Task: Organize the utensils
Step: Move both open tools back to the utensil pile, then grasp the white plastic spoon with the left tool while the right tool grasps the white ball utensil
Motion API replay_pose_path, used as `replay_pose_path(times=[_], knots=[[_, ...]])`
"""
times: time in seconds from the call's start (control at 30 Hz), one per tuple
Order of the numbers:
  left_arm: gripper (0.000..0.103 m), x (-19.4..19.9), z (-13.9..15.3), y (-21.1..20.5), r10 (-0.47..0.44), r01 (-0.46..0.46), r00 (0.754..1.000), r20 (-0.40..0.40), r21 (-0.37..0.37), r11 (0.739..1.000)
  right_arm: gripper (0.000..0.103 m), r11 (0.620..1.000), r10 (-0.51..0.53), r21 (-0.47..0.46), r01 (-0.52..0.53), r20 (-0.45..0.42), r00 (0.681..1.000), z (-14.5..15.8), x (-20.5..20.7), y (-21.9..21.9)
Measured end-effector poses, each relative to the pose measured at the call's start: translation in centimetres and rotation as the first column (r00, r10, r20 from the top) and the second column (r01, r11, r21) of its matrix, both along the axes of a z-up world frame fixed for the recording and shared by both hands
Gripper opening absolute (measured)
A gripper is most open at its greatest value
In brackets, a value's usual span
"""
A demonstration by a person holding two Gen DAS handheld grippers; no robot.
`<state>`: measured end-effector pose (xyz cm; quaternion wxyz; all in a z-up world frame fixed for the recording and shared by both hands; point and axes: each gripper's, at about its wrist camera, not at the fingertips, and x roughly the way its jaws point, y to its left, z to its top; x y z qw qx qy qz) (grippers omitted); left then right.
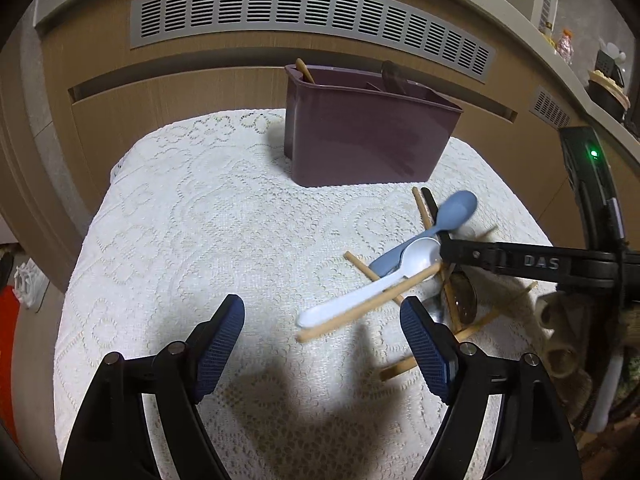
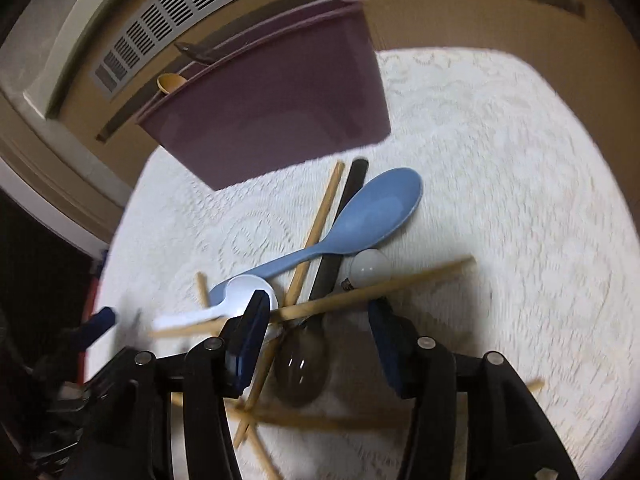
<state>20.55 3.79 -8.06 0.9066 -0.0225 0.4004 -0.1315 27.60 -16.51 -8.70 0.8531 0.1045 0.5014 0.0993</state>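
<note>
The step in hand seems to be picking one utensil out of the tangled pile, to bring it to the purple holder [image 1: 360,136]. To do it well, I think the right gripper [image 2: 316,312] should choose a piece that lies on top, close on its handle and not on the crossing point, and lift it straight up so that the other pieces are not dragged along. The chopstick [image 2: 372,288] that crosses just in front of its jaws lies over the pile, so it looks like the easiest one.

The jaws of the right gripper stand about half open and hold nothing. In the right wrist view the dark spoon [image 2: 304,372] lies between them, its bowl near 6 o'clock and its handle going up toward 12 o'clock. The white spoon [image 2: 240,296] is just beside the left pad, at 9 o'clock. The blue spoon [image 2: 360,216] lies further, at about 1 o'clock.

The left gripper [image 1: 322,320] has its jaws wide open and empty, over the lace cloth [image 1: 180,220] on the desk. From it, the pile is at 2 o'clock and the holder at 12 o'clock, well apart. The holder already contains a wooden spoon [image 1: 304,70] and a dark utensil [image 1: 394,76].
</note>
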Motion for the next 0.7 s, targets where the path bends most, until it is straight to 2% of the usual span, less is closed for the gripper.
replay_pose_path(times=[0.13, 0.23, 0.3, 0.37, 0.43, 0.53, 0.6, 0.63, 0.7], knots=[[0.080, 0.0, -0.1, -0.2, -0.020, 0.020, 1.000, -0.003, 0.001, 1.000, 0.050, 0.997, 0.034, -0.076, -0.033, 0.010, 0.999, -0.1, 0.8, 0.3], [0.080, 0.2, 0.0, -1.0, -0.110, 0.110, 0.994, 0.004, -0.017, 0.994, 0.053, 0.989, 0.057, -0.136, -0.052, 0.038, 0.998, 0.3, -0.2, -0.8], [0.072, 0.6, -0.1, -1.8, -0.174, 0.174, 0.985, 0.001, -0.026, 0.984, 0.057, 0.986, 0.063, -0.161, -0.053, 0.058, 0.996, 0.5, -1.1, -1.7], [0.048, 1.5, -0.4, -3.1, -0.241, 0.241, 0.970, -0.027, -0.014, 0.970, 0.057, 0.985, 0.066, -0.167, -0.053, 0.071, 0.995, 0.7, -1.8, -2.3], [0.042, 2.0, -0.5, -4.7, -0.300, 0.300, 0.953, -0.044, -0.004, 0.954, 0.057, 0.984, 0.073, -0.167, -0.057, 0.089, 0.993, 1.2, -2.7, -3.0], [0.041, 2.6, -0.5, -6.6, -0.375, 0.374, 0.925, -0.063, -0.024, 0.927, 0.058, 0.982, 0.088, -0.179, -0.065, 0.123, 0.988, 1.8, -3.9, -3.6], [0.041, 3.0, -0.8, -7.5, -0.377, 0.377, 0.922, -0.084, -0.014, 0.926, 0.058, 0.981, 0.098, -0.180, -0.072, 0.139, 0.985, 2.1, -4.4, -4.0], [0.041, 3.6, -1.1, -8.0, -0.347, 0.351, 0.932, -0.108, 0.015, 0.936, 0.058, 0.981, 0.102, -0.177, -0.075, 0.143, 0.984, 2.2, -4.7, -4.2], [0.041, 4.5, -1.6, -8.4, -0.323, 0.328, 0.935, -0.149, 0.010, 0.945, 0.058, 0.981, 0.099, -0.182, -0.070, 0.155, 0.983, 2.2, -5.1, -4.6]])
